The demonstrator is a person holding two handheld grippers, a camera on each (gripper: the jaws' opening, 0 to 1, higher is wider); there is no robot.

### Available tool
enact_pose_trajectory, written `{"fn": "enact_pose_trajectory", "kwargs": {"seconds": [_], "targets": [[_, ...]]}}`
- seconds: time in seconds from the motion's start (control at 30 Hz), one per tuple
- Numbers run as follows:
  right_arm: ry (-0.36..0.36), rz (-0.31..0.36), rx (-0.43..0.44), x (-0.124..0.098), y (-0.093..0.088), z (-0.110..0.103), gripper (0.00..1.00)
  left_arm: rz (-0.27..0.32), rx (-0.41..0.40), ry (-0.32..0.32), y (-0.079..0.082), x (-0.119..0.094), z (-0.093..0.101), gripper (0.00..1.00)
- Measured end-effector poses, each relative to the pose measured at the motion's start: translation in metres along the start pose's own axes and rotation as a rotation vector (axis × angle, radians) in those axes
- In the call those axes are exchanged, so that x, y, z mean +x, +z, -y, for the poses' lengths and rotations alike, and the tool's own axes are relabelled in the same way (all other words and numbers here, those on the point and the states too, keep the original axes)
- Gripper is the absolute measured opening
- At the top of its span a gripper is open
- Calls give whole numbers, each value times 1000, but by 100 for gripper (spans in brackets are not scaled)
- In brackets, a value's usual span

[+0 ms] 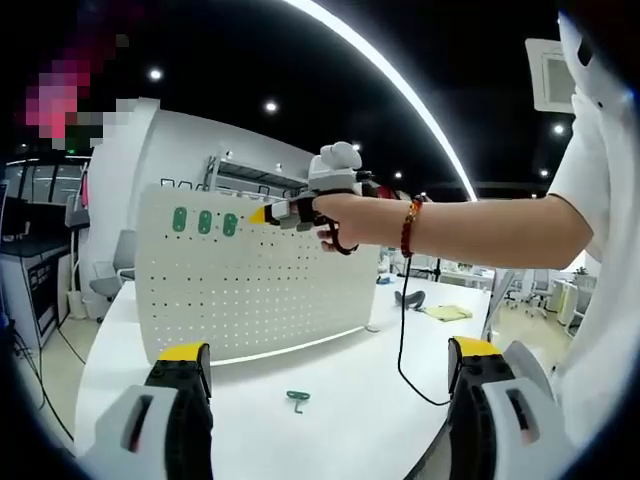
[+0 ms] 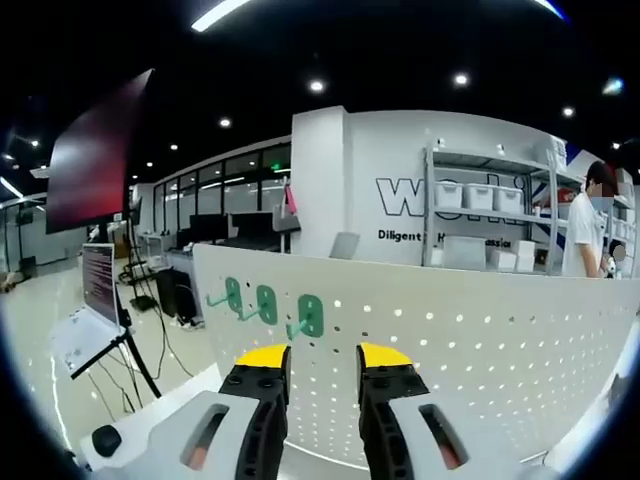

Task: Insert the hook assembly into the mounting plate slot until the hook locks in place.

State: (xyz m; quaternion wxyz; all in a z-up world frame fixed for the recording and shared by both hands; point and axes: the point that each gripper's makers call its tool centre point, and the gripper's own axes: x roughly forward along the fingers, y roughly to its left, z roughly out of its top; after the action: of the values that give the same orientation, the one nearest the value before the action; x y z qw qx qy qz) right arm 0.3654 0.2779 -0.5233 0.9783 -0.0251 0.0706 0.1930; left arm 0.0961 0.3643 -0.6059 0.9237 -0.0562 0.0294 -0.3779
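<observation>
Left gripper view: the left gripper (image 1: 328,372) has its jaws spread wide and empty, yellow tips low at the frame's bottom corners. Between them lies bare white table (image 1: 330,400), with 1 loose green hook (image 1: 297,399) lying flat on it, well apart from both jaws. Behind stands the white pegboard (image 1: 250,290), upright, its lower edge on the table. 3 green hooks (image 1: 203,221) sit in a row near its top left corner; their prongs are too small to make out here. The right gripper (image 1: 262,214) comes in from the right, held by a hand (image 1: 345,220), its yellow tip just beside the rightmost hung hook; contact cannot be told. A black cable (image 1: 403,340) hangs from it to the table. The person's white sleeve (image 1: 595,200) is cut off at the right edge.

Right gripper view: the right gripper (image 2: 322,365) has jaws narrowly apart, nothing pinched between the tips. The tips sit just below the 3 hooks on the pegboard. The board's right end runs out of frame. Open floor lies left of the board; a shelf rack (image 2: 490,210) stands behind it.
</observation>
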Motion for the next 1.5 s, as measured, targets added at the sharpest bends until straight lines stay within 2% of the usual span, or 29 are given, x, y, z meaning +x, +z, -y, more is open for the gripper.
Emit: {"fn": "enact_pose_trajectory", "kwargs": {"seconds": [0.1, 0.27, 0.53, 0.77, 0.87, 0.93, 1.17, 1.5], "targets": [[31, -6, 0, -4, -3, -3, 25, -23, 13, -4, -1, 3, 5, 100], [67, 6, -13, -13, -3, -6, 24, -24, 21, -7, 0, 6, 10, 100], [111, -29, -48, -21, -22, -7, 25, -49, 18, 3, -3, 12, 14, 100], [157, -45, -25, -31, -38, -7, 24, -61, 28, 16, -5, 19, 16, 100], [171, -24, -37, -40, -40, -10, 24, -57, 41, 15, -2, 20, 21, 100], [185, -32, -18, -43, -45, -11, 24, -54, 39, 26, -1, 21, 21, 100], [196, -36, -23, -59, -58, -10, 24, -72, 56, 52, -3, 21, 35, 100], [222, -49, -4, -78, -80, 0, 25, -56, 59, 97, -1, 20, 49, 100]]}}
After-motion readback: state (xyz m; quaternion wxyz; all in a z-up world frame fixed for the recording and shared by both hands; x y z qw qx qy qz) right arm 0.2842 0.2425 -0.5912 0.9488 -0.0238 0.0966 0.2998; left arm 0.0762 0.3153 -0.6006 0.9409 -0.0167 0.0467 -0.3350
